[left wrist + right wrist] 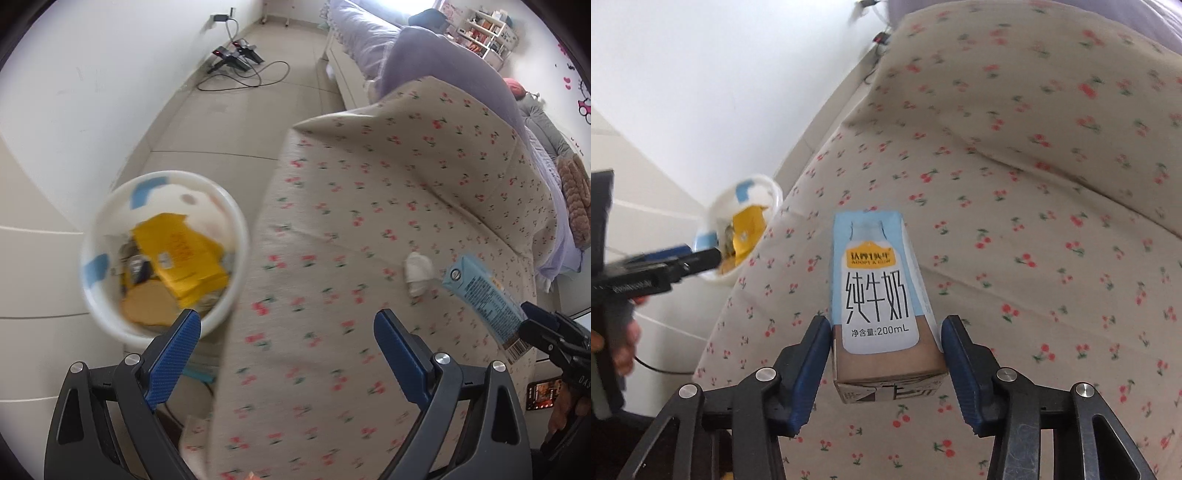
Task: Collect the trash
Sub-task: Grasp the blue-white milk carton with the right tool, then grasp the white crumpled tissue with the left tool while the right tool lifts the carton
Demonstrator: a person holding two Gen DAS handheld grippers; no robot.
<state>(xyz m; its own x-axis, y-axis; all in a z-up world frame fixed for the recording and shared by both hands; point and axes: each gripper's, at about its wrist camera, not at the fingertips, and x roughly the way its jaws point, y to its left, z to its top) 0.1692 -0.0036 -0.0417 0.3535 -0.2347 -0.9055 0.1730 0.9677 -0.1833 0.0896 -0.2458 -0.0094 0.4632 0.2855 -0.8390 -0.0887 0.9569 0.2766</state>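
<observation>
A cherry-print sheet (406,192) covered the bed. Black chargers (236,57) with a looped cable (255,75) lay on the tiled floor (207,122) beside the white wall (92,74).

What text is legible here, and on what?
"ADOPT A COW": milk carton, on its yellow badge.
"纯牛奶": carton front, large black characters.
"净含量:200mL": carton front, below those.
Yellow badge's Chinese brand line: too blurred to read.
Carton side panel and its barcode: too small to read.
Yellow packet in the bin: print blurred.
Left gripper body lettering: blurred.
</observation>
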